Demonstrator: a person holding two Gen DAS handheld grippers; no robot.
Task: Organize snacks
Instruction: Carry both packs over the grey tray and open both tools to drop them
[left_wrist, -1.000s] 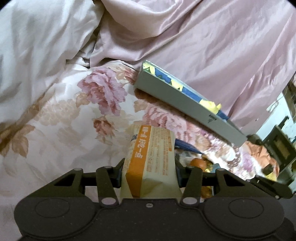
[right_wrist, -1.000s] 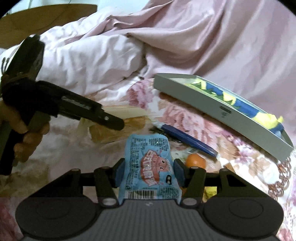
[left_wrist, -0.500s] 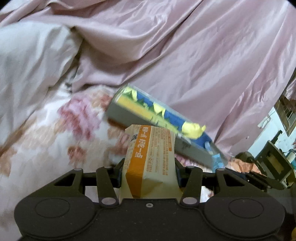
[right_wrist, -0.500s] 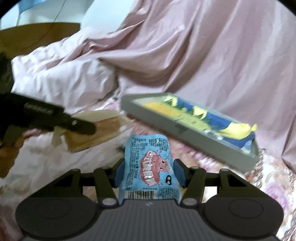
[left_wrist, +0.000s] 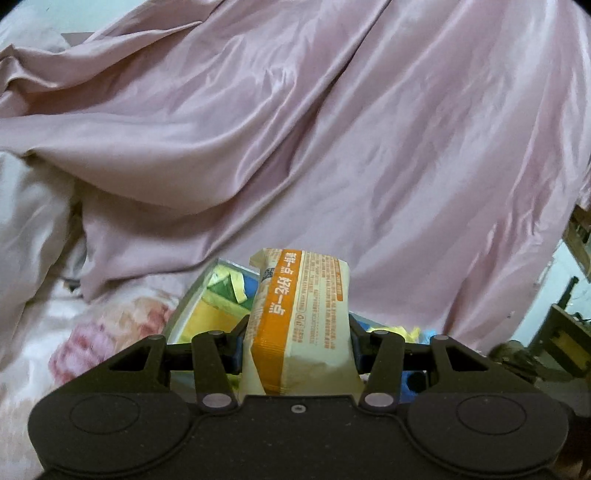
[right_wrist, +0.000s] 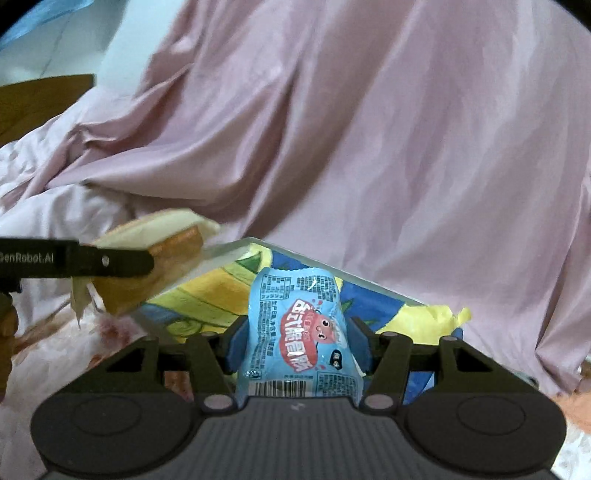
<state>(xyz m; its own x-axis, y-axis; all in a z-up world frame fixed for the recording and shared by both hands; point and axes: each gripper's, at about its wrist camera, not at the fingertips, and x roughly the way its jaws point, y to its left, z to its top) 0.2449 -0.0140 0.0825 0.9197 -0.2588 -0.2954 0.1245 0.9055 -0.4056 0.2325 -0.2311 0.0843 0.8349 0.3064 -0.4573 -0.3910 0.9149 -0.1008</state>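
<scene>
My left gripper (left_wrist: 297, 339) is shut on a cream and orange snack packet (left_wrist: 301, 317), held upright in the air. Behind it lies a grey tray (left_wrist: 192, 306) with a yellow, blue and green lining. My right gripper (right_wrist: 297, 343) is shut on a light blue snack pouch (right_wrist: 297, 332) with a red cartoon face, over the same tray (right_wrist: 332, 269). In the right wrist view the left gripper (right_wrist: 147, 260) comes in from the left with its orange packet (right_wrist: 147, 266) above the tray's near left corner.
A pink satin quilt (left_wrist: 332, 129) piles up behind the tray and fills most of both views. A floral bedsheet (left_wrist: 92, 339) lies under and to the left of the tray. A white pillow (right_wrist: 55, 206) sits at the left. Furniture (left_wrist: 565, 332) shows at the far right.
Both grippers have risen and moved toward the tray with their packets. The tray is now close under them, and the loose snacks on the sheet have dropped out of view.
</scene>
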